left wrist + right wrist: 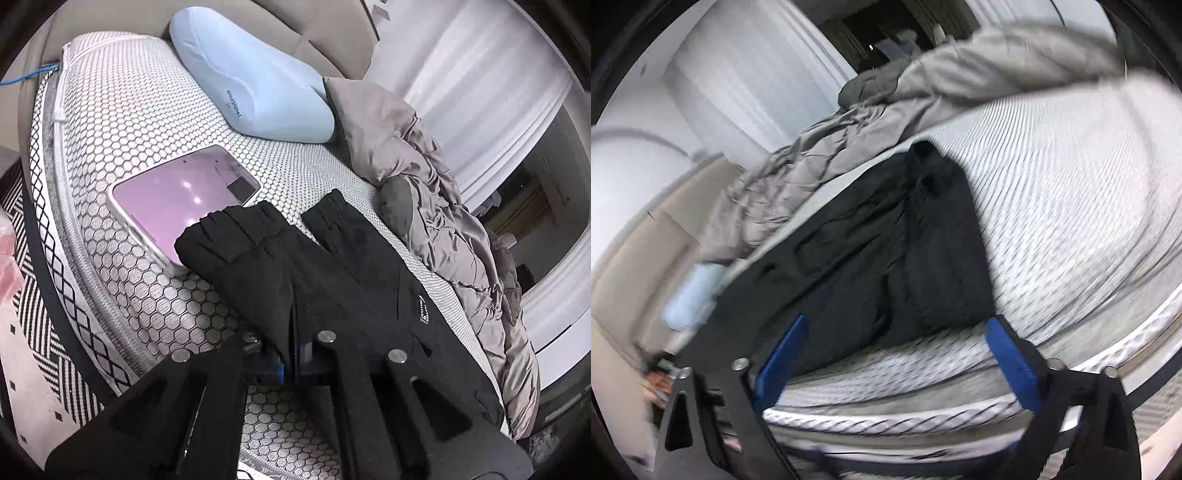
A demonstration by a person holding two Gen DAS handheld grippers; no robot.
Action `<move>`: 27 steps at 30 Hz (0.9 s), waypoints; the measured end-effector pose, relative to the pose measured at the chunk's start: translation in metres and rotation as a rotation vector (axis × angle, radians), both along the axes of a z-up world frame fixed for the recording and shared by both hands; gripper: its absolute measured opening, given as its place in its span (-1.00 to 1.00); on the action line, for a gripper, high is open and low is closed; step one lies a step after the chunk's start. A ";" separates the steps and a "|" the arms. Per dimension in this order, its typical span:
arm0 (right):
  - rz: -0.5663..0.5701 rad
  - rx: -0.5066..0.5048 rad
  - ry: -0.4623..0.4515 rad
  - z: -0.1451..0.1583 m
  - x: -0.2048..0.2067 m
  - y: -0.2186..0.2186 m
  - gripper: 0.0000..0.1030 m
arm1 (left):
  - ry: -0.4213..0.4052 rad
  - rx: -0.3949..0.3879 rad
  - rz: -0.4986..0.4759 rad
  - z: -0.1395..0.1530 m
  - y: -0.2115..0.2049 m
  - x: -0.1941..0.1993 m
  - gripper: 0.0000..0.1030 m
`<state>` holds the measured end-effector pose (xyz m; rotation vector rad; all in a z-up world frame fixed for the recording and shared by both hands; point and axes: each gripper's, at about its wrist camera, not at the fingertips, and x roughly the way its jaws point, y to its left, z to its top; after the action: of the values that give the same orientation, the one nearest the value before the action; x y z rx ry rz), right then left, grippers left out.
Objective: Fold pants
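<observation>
Left wrist view: the black pants (332, 266) are laid on the honeycomb-patterned mattress (147, 122) of a bed, the two leg cuffs pointing toward 11 o'clock. The left gripper (291, 354) is seen at 6 o'clock with its fingers (280, 369) brought together on the near edge of the pants, a fold of black cloth being pinched between them. One cuff is draped over the corner of a pink-screened phone (177, 199) at 9 o'clock. A pale blue pillow (247, 81) is placed at 12 o'clock, and a crumpled grey quilt (443, 221) is heaped along the 3 o'clock side.

Right wrist view (motion-blurred): the right gripper (894, 354) is shown with its blue fingers (783, 354) spread wide. The near edge of the pants (879, 251) is framed between them at 12 o'clock; no contact of the pads with the cloth is seen. The quilt (849, 125) is seen at 11 o'clock.
</observation>
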<state>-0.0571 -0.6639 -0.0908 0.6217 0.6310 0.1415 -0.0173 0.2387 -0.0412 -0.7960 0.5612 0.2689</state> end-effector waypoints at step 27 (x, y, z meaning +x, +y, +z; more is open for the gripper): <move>-0.142 0.068 -0.083 0.085 0.053 -0.012 -0.62 | 0.007 0.085 0.001 0.073 0.005 0.032 -1.00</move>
<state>-0.0041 -0.6763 -0.0054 0.7209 0.5021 0.0559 0.0144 0.2441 0.0317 -0.7133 0.5530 0.2946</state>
